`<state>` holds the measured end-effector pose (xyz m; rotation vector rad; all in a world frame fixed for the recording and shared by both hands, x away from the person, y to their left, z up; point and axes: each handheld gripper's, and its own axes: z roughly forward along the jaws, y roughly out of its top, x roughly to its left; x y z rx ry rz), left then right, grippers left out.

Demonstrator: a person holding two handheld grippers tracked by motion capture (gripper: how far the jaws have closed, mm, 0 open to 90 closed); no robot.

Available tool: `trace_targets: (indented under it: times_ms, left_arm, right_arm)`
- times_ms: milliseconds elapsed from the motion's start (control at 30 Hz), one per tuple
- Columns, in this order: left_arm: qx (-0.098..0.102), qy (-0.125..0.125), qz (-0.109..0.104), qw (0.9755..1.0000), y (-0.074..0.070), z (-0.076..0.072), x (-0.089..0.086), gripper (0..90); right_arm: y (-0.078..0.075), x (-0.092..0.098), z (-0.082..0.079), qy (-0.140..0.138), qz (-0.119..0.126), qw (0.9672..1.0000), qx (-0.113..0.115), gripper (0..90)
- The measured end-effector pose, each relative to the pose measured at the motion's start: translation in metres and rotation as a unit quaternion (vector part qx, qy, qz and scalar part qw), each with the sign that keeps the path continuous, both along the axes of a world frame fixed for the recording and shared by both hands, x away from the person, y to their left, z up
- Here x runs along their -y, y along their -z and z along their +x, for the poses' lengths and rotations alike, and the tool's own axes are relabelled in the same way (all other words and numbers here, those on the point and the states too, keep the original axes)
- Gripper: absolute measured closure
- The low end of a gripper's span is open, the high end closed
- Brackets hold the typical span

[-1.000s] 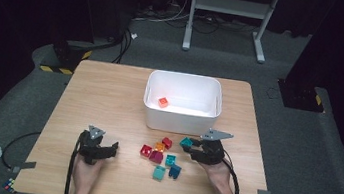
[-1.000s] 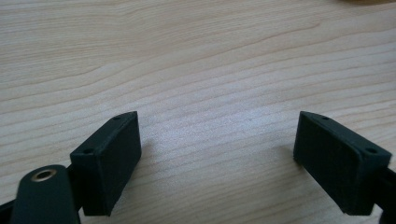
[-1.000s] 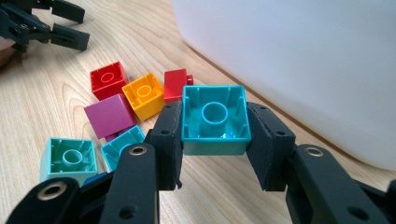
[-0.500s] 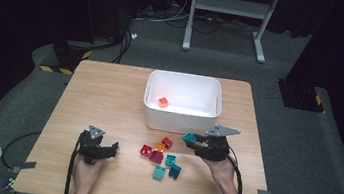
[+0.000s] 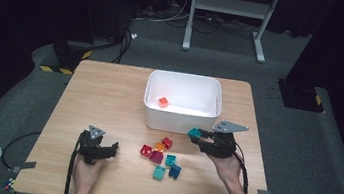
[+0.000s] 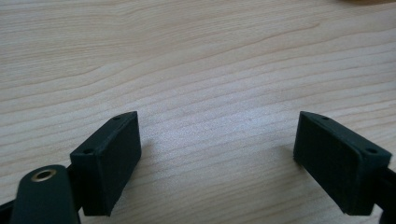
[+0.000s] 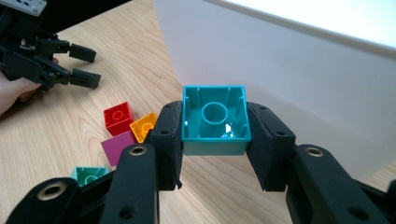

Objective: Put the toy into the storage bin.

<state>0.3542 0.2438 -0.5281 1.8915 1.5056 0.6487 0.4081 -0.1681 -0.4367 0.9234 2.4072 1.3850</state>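
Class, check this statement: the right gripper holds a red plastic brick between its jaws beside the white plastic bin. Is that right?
Not quite. The plastic brick in the right gripper is teal, not red, as the right gripper view shows. The rest stands: it is held between the jaws beside the white plastic bin.

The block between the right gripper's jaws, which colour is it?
Teal. The block shows best in the right gripper view, hollow underside toward the camera, clamped by the right gripper.

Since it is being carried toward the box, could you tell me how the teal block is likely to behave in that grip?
The teal block looks hollow and thin-walled, so probably light and stiff. Its flat sides sit squarely between the right gripper pads, though smooth plastic might slip.
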Motion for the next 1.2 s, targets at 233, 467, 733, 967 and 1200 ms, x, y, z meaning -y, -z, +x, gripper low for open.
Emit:
trace_targets:
  times_ms: [233, 467, 733, 967, 1200]
  left_arm:
    - [0.000, 0.007, 0.000, 1.0000, 0.000, 0.000, 0.001, 15.3]
    - [0.000, 0.007, 0.001, 1.0000, 0.000, 0.000, 0.000, 15.3]
    - [0.000, 0.007, 0.001, 1.0000, 0.000, 0.000, 0.001, 15.3]
    - [0.000, 0.007, 0.001, 1.0000, 0.000, 0.000, 0.001, 15.3]
    - [0.000, 0.007, 0.000, 1.0000, 0.000, 0.000, 0.001, 15.3]
  right_arm:
    - [-0.012, 0.002, -0.001, 0.002, 0.000, 0.9999, 0.010, 58.4]
    - [-0.023, 0.003, -0.001, -0.003, 0.001, 0.9999, 0.017, 58.4]
    - [-0.039, 0.007, 0.001, 0.001, 0.005, 0.9996, 0.029, 58.4]
    - [-0.053, 0.011, 0.005, 0.003, 0.008, 0.9993, 0.037, 58.4]
    - [-0.061, 0.009, 0.009, 0.002, 0.005, 0.9992, 0.041, 58.4]
